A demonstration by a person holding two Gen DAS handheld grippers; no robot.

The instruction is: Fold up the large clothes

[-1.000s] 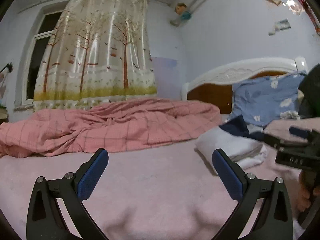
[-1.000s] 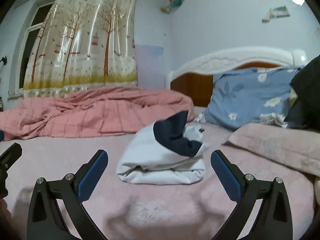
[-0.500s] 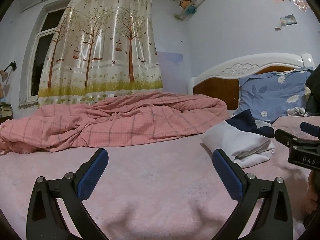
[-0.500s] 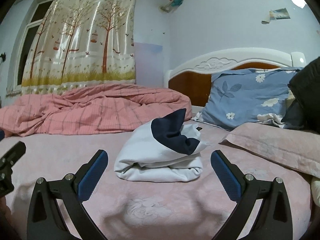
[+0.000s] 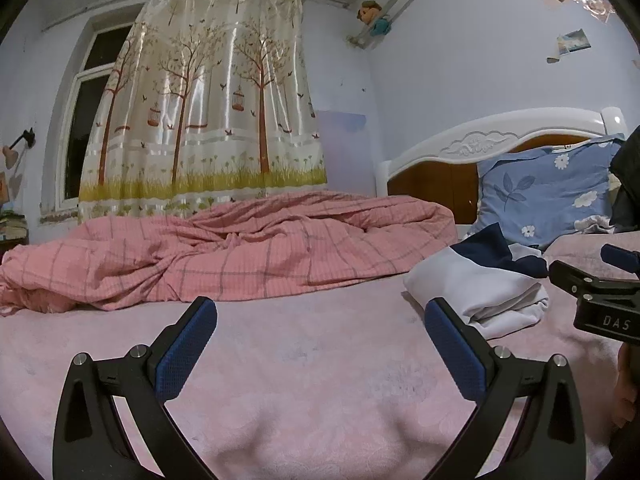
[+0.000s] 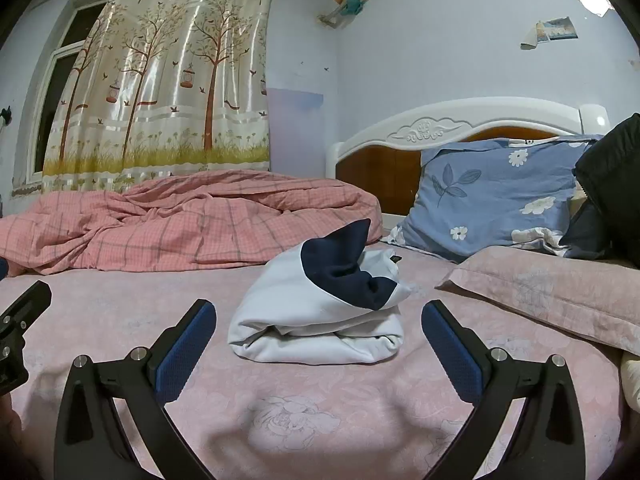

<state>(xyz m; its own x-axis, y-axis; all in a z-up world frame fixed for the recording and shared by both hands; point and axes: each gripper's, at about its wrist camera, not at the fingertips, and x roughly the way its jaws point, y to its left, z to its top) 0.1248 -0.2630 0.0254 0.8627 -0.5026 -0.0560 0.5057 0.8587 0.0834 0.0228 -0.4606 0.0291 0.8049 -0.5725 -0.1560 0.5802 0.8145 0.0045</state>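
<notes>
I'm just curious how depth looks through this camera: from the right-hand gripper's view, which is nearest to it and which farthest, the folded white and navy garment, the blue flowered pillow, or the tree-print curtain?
From the right gripper, jaws open:
1. Folded white and navy garment, straight ahead on the bed.
2. Blue flowered pillow, right, against the headboard.
3. Tree-print curtain, left, on the far wall.

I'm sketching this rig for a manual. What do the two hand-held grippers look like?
The left hand-held gripper and the right hand-held gripper look alike: two black curved fingers with triangular cut-outs and silver screws, and textured blue pads at the tips. Seen from the left wrist camera, the right one's black body bears white "DAS" lettering.
</notes>
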